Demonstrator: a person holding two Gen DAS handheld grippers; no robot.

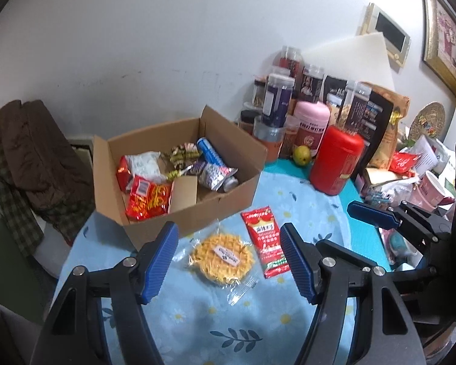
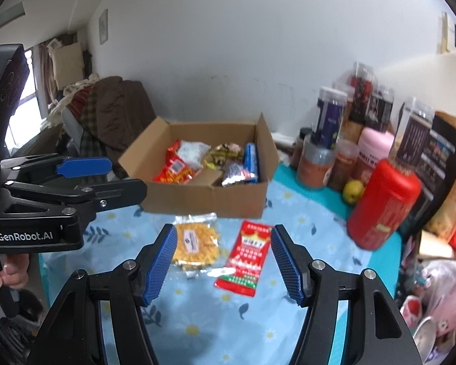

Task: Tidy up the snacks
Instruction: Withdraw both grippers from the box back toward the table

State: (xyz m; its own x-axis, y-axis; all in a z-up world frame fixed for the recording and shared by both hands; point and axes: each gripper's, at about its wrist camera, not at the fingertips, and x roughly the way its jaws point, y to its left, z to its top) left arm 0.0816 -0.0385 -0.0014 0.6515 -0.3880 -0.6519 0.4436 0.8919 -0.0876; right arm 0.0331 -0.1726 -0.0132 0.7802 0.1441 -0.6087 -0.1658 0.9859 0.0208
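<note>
Lying beyond both released tongs [image 1: 229, 261], [image 2: 223, 261]: noodle pack [image 1: 222, 258] left, red sachet [image 2: 246, 258] right.

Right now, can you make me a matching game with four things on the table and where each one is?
Things:
1. yellow noodle snack packet
2. red sachet
3. blue can
4. yellow-green fruit

Places:
A. inside the cardboard box
B. flat on the flowered tablecloth, just right of the noodle packet
C. beside the big red canister, in front of the jars
D. on the tablecloth, right in front of the box

Pairs: 1-D, 2-B, 3-A, 4-C
</note>
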